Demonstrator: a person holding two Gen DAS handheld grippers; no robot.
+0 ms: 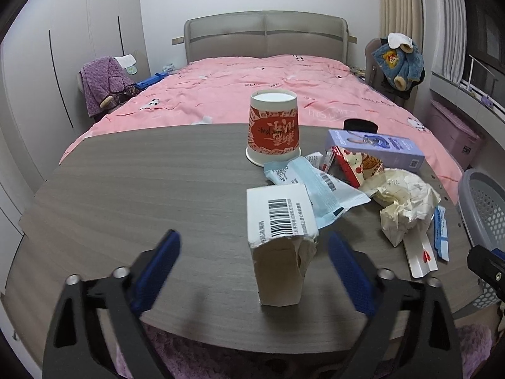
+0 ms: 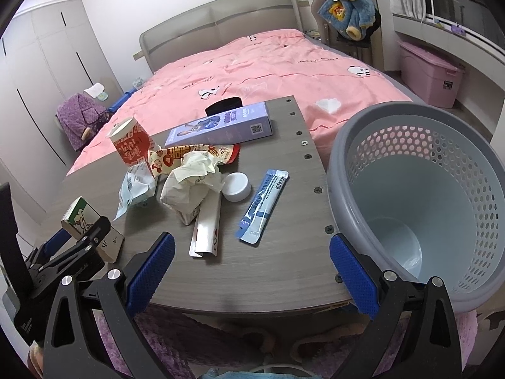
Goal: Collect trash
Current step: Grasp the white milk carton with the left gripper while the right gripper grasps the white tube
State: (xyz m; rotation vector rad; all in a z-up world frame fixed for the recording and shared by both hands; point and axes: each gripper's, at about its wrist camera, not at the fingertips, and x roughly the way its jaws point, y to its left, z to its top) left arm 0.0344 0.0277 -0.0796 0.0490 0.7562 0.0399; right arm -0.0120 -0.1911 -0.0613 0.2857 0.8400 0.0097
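Trash lies on a grey wooden table (image 1: 126, 189). My left gripper (image 1: 254, 271) is open, its blue fingers either side of a small torn white carton (image 1: 281, 237) with a barcode, not touching it. Behind it stand an upturned red paper cup (image 1: 273, 129), a light-blue pouch (image 1: 318, 189), a crumpled paper wad (image 1: 404, 202) and a purple box (image 1: 375, 147). My right gripper (image 2: 252, 268) is open and empty at the table's near edge. Ahead of it lie a blue sachet (image 2: 263, 208), a white strip wrapper (image 2: 206, 230), a white cap (image 2: 236, 186) and the paper wad (image 2: 192, 183). The left gripper (image 2: 72, 246) shows around the carton (image 2: 85, 221).
A grey perforated trash basket (image 2: 426, 189) stands tilted right of the table, beside my right finger; it also shows in the left wrist view (image 1: 483, 202). A bed with a pink cover (image 1: 252, 88) lies behind the table. A pink storage bin (image 2: 429, 72) is at the far right.
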